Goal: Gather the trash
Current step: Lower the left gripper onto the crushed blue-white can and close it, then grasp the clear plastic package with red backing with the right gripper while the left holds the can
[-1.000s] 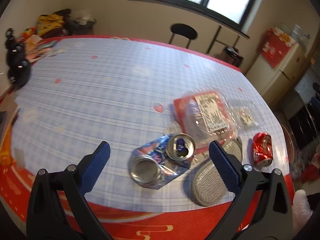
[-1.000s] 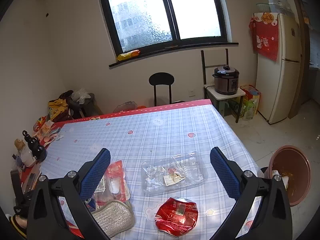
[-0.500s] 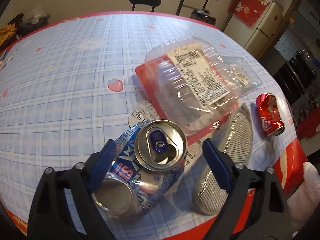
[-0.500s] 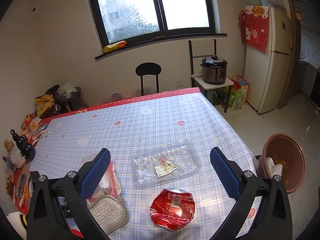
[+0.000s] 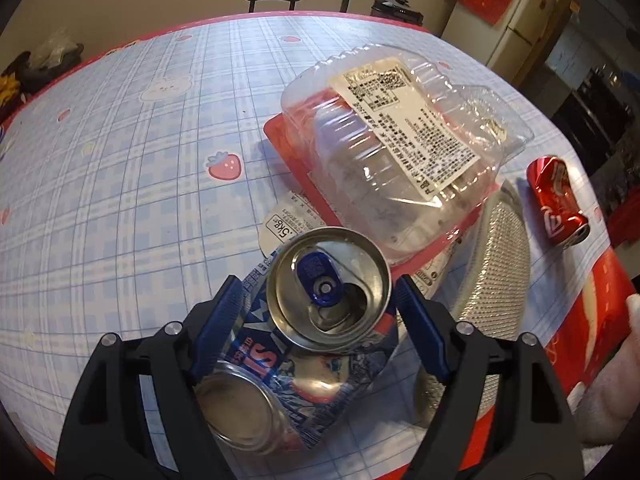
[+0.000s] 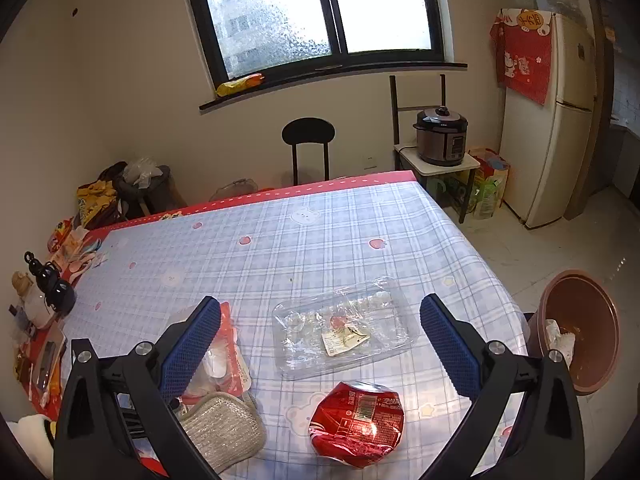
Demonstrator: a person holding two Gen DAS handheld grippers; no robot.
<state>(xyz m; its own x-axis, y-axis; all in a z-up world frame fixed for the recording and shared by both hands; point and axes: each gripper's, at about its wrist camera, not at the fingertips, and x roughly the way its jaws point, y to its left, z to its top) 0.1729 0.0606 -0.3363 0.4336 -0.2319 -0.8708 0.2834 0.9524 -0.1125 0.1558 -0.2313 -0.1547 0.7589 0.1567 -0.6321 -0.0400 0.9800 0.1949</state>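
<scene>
I've got the left gripper (image 5: 320,312) jaws closing around the crushed blue can (image 5: 288,344), right gripper (image 6: 320,344) wide and empty; red can (image 6: 356,424), clear trays (image 6: 344,328) still uncollected.

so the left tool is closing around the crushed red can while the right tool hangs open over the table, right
Not quite. The left wrist view shows the left tool closing around the crushed blue can, not the red one; the red can lies apart near the table edge. The right tool does hang open over the table.
</scene>
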